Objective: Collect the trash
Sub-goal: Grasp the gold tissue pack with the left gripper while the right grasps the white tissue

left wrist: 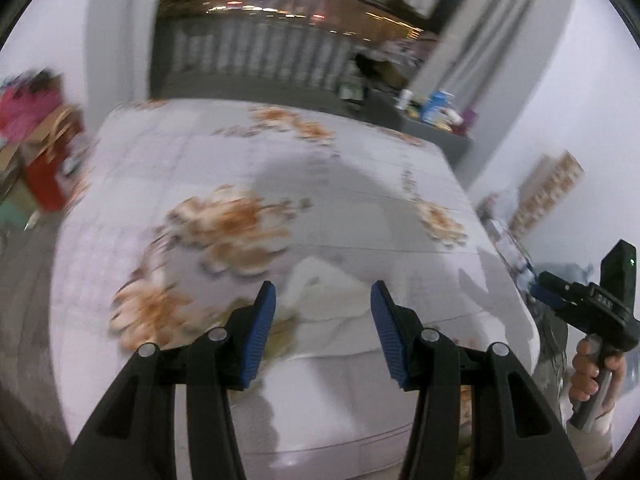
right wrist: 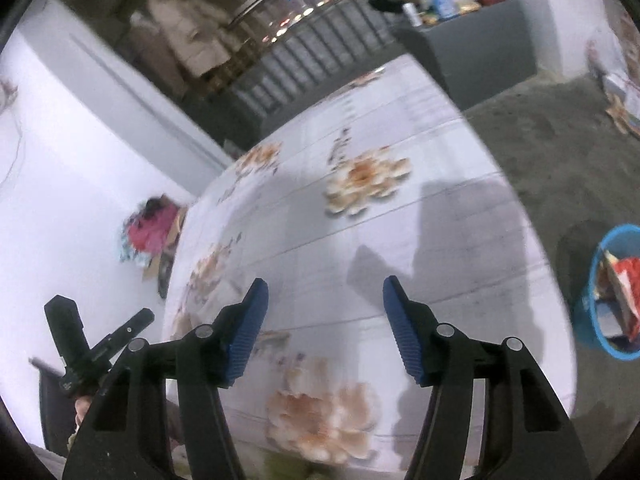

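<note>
A: Left wrist view: the left gripper [left wrist: 323,300] stands half open and empty, and the crumpled white paper [left wrist: 326,300] lies on the bed [left wrist: 280,184] just past its fingertips.

B: The right gripper [right wrist: 325,300], also open and empty, is farther from the paper; the blue bin [right wrist: 600,320] sits beyond the bed's right edge.

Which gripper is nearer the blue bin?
Right. The blue bin sits on the carpet just right of the right gripper, which is over the bed. The left gripper is over the bed's far side, by crumpled white paper.
</note>
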